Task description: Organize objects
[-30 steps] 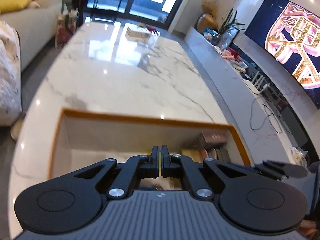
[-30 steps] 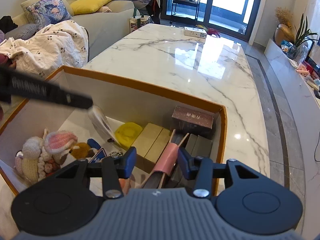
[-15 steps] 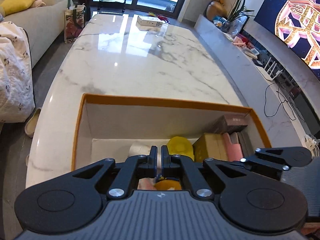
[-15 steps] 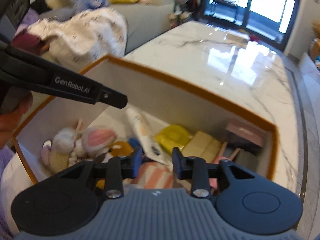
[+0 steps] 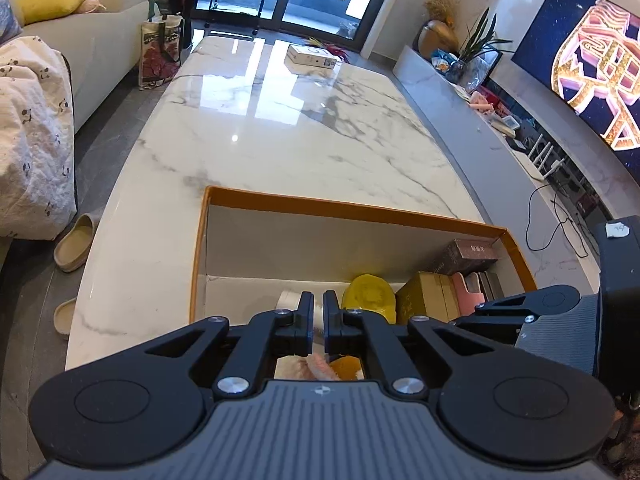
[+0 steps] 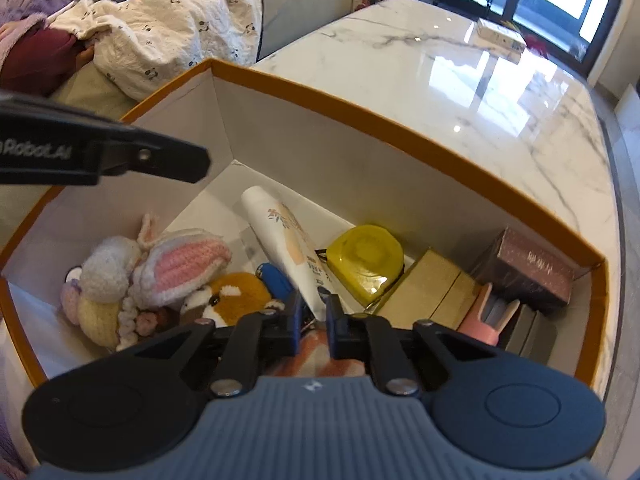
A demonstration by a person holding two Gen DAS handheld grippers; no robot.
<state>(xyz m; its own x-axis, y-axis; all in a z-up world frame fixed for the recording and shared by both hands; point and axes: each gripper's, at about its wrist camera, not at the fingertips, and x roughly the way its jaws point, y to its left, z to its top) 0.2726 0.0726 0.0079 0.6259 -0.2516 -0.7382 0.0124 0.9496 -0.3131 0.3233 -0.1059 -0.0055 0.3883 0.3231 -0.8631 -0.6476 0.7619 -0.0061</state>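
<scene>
Orange-rimmed box (image 6: pixel 420 128) on the marble bench (image 5: pixel 280 128) — inside it, white tube (image 6: pixel 288 240) beside yellow case (image 6: pixel 366 262). Left claw (image 5: pixel 318 320) nearly closed, empty; right claw (image 6: pixel 311 322) narrowly apart around the tube's end.

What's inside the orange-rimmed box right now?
Inside the orange-rimmed box: crocheted plush toys, white tube, yellow tape measure, tan boxes, a brown box, pink holder. The right gripper covers the near strip.
</scene>
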